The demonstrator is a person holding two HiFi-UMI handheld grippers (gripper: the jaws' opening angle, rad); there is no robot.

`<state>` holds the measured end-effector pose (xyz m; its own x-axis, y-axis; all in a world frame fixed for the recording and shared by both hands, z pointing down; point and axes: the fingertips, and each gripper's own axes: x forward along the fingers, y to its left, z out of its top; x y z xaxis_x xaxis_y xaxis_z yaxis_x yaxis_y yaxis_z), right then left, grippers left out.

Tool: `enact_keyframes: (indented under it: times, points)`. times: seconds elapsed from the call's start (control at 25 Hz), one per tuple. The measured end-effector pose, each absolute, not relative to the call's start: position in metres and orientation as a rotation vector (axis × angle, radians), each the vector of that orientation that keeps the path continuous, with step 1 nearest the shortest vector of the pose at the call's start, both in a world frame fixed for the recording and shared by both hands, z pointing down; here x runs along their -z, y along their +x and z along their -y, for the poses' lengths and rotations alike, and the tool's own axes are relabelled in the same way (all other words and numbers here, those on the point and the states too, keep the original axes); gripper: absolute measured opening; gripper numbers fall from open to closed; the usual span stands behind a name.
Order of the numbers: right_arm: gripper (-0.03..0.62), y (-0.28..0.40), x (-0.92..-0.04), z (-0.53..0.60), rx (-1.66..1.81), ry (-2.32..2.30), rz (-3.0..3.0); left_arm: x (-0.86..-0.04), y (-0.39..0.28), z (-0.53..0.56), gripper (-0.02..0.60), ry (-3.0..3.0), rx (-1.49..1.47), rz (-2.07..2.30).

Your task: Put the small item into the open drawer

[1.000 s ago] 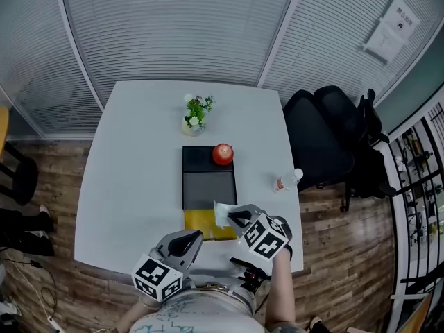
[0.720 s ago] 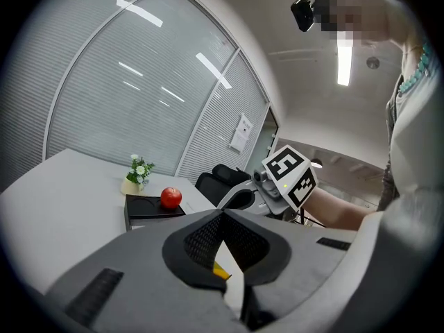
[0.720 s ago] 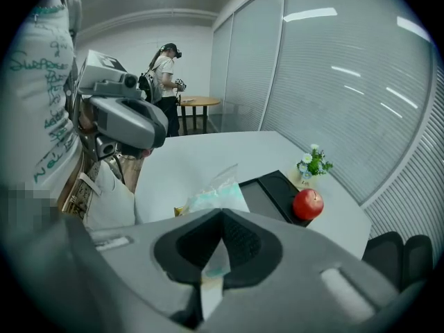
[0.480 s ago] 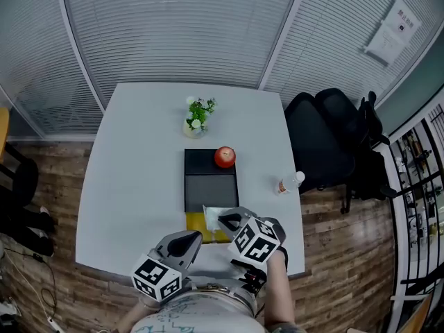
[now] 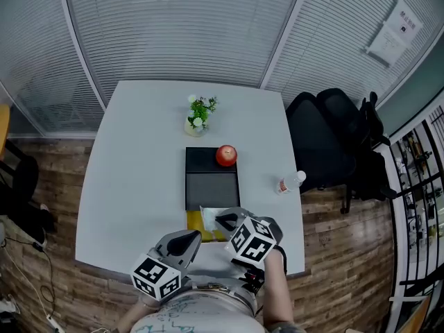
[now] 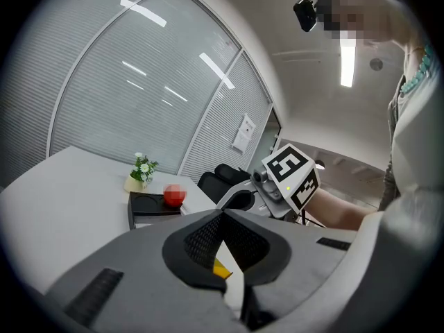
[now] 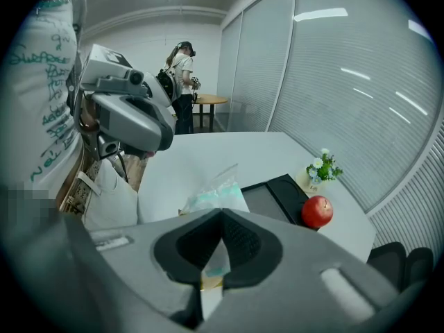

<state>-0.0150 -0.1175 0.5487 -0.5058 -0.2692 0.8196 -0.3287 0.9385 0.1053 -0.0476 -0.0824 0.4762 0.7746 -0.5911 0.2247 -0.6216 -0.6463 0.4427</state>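
A black drawer unit stands mid-table with a red apple on its top. Its yellow drawer is pulled out toward me. My right gripper is shut on a small clear packet with a pale teal filling and holds it over the drawer. In the right gripper view the packet sticks up from the closed jaws, with the apple beyond. My left gripper hangs at the table's front edge, left of the drawer. It is shut, and in the left gripper view nothing is between its jaws.
A small potted plant stands behind the drawer unit. A plastic bottle lies near the table's right edge, and a black office chair is beside that edge. A person stands far off by a round table.
My right gripper has carried the packet a little left, over the yellow drawer. The left gripper has stayed where it was.
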Motion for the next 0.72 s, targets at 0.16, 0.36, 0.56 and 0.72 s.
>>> enact_keyframes:
  times: [0.16, 0.36, 0.56, 0.72]
  points:
    - [0.003, -0.017, -0.557, 0.116, -0.086, 0.421, 2.127, -0.476, -0.049, 0.082, -0.003, 2.46, -0.083, 0.911]
    - [0.003, -0.019, -0.577, 0.114, -0.109, 0.406, 2.112, -0.477, -0.051, 0.083, -0.003, 2.458, -0.088, 0.915]
    - [0.003, -0.018, -0.601, 0.111, -0.155, 0.402, 2.111, -0.48, -0.05, 0.084, -0.003, 2.451, -0.097, 0.914]
    - [0.003, -0.018, -0.623, 0.111, -0.165, 0.393, 2.089, -0.483, -0.049, 0.084, -0.003, 2.445, -0.1, 0.912]
